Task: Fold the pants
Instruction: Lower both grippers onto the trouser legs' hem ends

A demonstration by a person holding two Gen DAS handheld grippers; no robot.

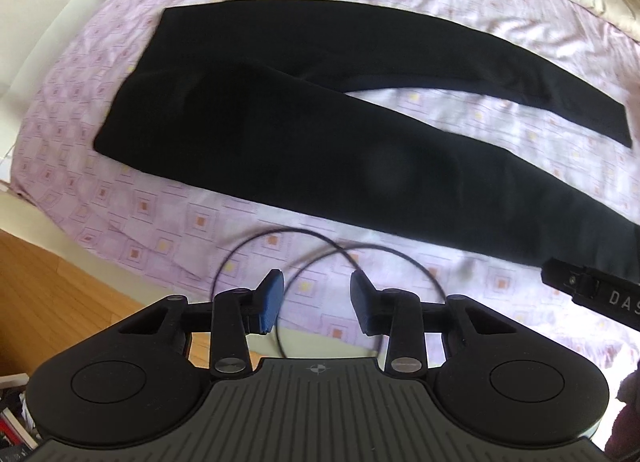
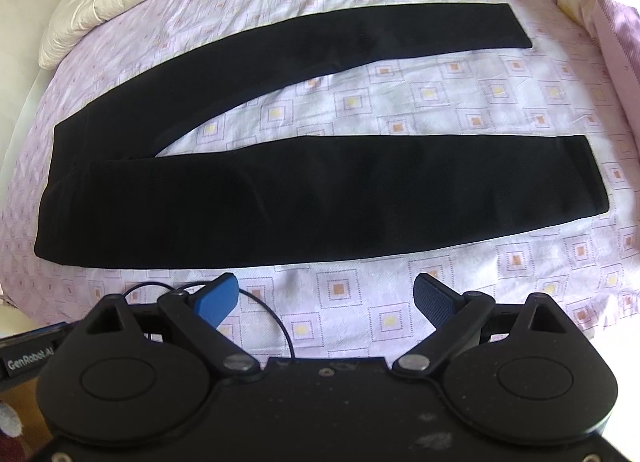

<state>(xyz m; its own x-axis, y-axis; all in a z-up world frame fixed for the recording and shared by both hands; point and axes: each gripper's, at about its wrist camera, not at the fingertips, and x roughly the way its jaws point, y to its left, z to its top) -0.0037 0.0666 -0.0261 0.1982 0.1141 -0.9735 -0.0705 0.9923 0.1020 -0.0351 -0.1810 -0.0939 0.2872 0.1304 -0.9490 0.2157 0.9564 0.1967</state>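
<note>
In the right wrist view the black pants are seen spread flat across the middle of the bedsheet, waistband at left, legs splayed apart toward the right. No fold is yet begun, it is judged. The left gripper and right gripper are held parted and empty at the lower frame; a leg must next be pinched and laid over the other.

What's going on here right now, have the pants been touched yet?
Not yet. The black pants lie flat and unfolded on the purple patterned bedsheet, legs spread apart. The left tongs and right tongs are both open and empty, hovering over the sheet at the bed's near edge, short of the fabric.
</note>
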